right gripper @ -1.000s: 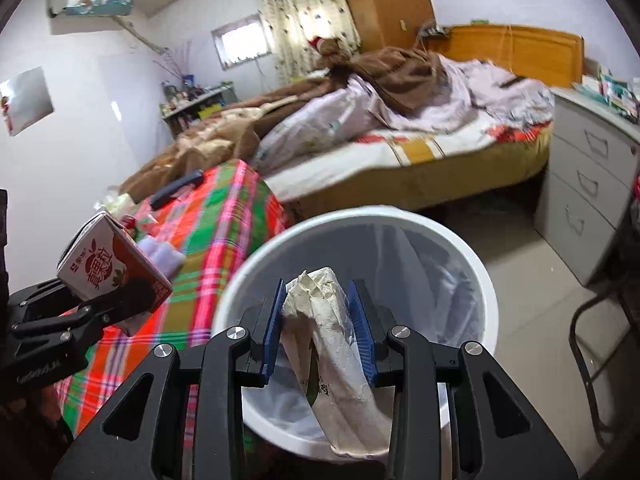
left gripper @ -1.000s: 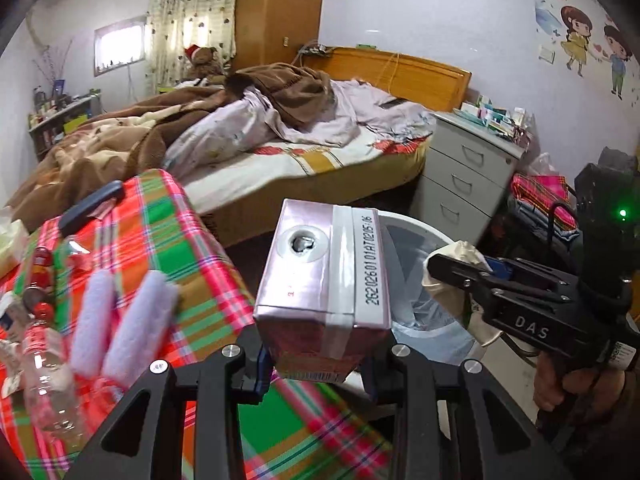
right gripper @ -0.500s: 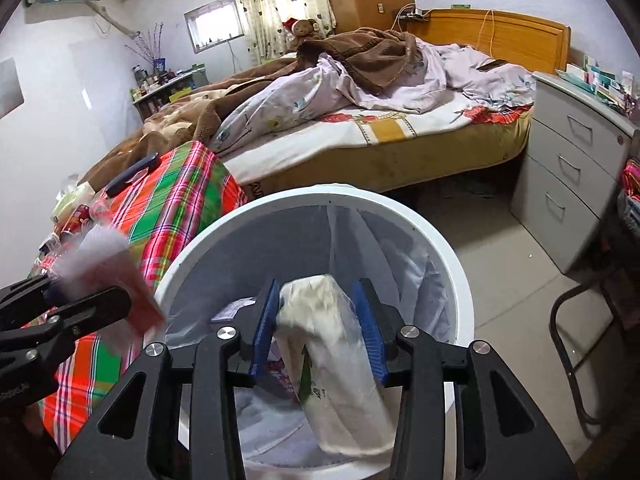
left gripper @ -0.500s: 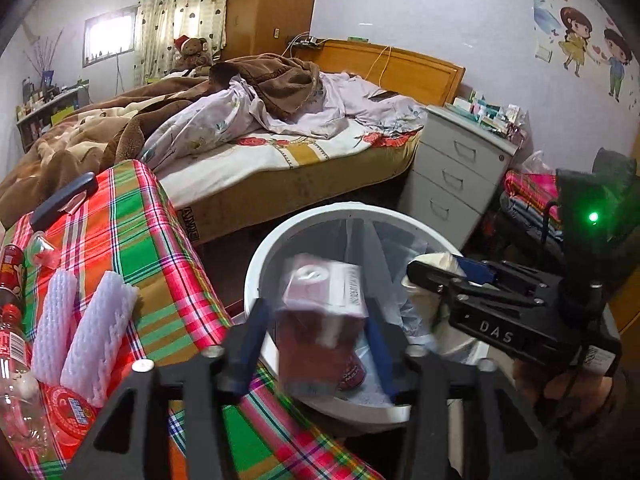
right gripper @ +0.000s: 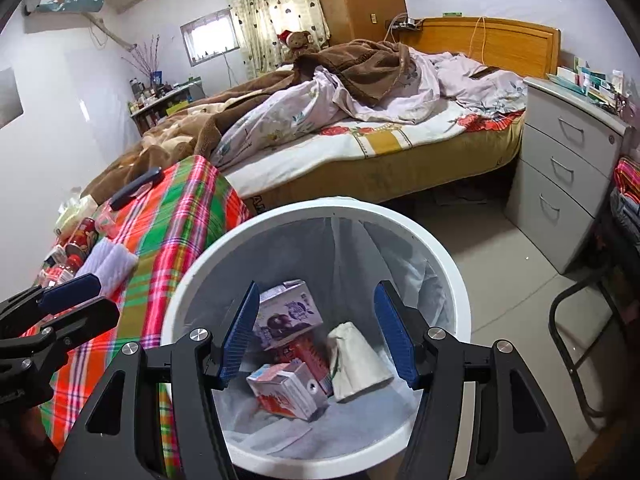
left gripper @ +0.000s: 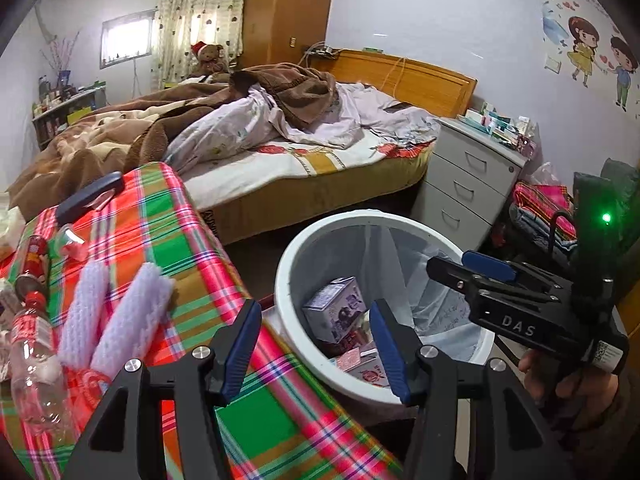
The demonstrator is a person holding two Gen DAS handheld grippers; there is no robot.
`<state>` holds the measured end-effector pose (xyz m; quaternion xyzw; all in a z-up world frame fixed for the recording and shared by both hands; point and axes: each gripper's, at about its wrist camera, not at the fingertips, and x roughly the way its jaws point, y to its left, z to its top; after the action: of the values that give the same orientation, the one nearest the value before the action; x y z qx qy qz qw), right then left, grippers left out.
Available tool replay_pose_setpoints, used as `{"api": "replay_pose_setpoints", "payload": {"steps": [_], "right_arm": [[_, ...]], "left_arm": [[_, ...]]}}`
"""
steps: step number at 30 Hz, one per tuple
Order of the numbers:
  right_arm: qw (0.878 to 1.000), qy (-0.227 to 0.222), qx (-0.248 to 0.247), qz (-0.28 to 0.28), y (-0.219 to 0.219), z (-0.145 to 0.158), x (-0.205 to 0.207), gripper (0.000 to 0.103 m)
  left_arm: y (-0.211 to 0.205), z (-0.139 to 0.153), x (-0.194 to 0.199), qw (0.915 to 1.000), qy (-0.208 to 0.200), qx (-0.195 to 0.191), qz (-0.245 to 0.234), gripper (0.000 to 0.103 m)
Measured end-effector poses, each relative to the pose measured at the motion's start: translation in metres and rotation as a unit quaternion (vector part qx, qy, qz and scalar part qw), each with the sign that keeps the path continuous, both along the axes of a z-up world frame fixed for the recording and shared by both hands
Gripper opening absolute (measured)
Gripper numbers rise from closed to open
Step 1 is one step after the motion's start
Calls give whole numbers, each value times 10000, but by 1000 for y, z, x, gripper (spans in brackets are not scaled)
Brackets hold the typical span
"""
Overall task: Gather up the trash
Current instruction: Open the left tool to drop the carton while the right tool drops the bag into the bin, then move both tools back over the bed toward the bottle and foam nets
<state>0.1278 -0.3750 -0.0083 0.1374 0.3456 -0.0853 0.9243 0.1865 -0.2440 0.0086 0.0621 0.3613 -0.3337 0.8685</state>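
On the far left, trash is left on the plaid-covered worktop [left gripper: 132, 240]: a clear plastic bottle [left gripper: 34, 364], a red can [left gripper: 32, 258] and two white foam sleeves [left gripper: 116, 316] lying side by side. None of it is touched.

The left tongs [left gripper: 314, 346] are held over the worktop's edge beside the bin, jaws opening, nothing between the pads; they are released and empty.

Right of the worktop, touching its edge, the white lined trash bin [right gripper: 224, 248] is seen. Inside it lie a purple carton [right gripper: 288, 312], a pink carton [right gripper: 286, 390] and a crumpled paper bag [right gripper: 356, 356], all resting on the liner at the bottom.

The right tongs [right gripper: 318, 336] are held above the bin mouth, jaws opening, pads clear of everything; nothing is gripped.

Step judged: the drop of both items is being finished, with the release under way. Task judged partly done, since worktop trash remains.

Next move likely calls for the tongs to be swung back left over the worktop, lined up across a foam sleeve or the bottle, and clenched on it. The bottle may roll; the foam is soft and will likely squash.
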Motion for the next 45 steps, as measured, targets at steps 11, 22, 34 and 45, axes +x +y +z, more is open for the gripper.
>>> {"api": "replay_pose_setpoints", "payload": {"steps": [11, 22, 34, 45], "right_arm": [[9995, -224, -155, 165, 30, 14, -2, 61], [9982, -294, -124, 513, 73, 17, 6, 61], [9956, -183, -5, 915, 118, 11, 29, 61], [9935, -13, 259, 1111, 148, 6, 66, 61]], "left_arm": [[45, 11, -7, 9989, -118, -69, 449, 56], [114, 17, -7, 9927, -232, -121, 1175, 56], [200, 10, 9, 9770, -139, -99, 2125, 56], [240, -2, 36, 9701, 139, -219, 2413, 63]]}}
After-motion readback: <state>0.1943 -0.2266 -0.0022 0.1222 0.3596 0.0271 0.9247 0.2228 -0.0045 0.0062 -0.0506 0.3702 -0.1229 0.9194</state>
